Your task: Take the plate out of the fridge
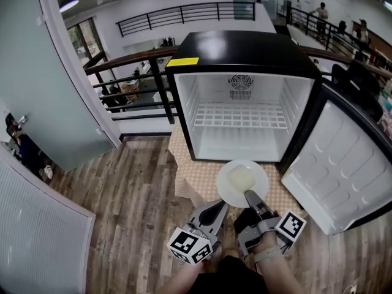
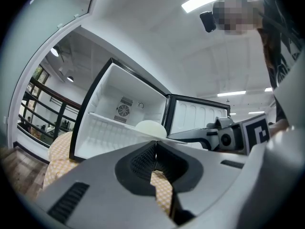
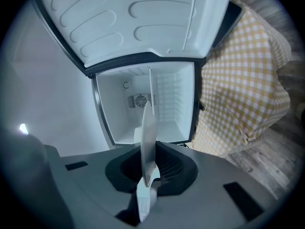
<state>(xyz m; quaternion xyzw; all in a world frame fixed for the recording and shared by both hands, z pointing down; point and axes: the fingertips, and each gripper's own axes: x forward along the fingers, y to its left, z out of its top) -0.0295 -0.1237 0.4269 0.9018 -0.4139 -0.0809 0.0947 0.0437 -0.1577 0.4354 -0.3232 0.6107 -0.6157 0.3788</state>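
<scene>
Fridge open straight ahead of both grippers, wire shelf bare. Its door is swung out on the right gripper's side. Checked cloth lies under the working area. Plate is outside the cabinet, face up, reaching forward from the right gripper, which is clamped on its near rim. Left gripper is just beside it, jaws pressed together on nothing. Judgement: room back toward the person looks free, and the door edge to the right is the nearest obstacle.
</scene>
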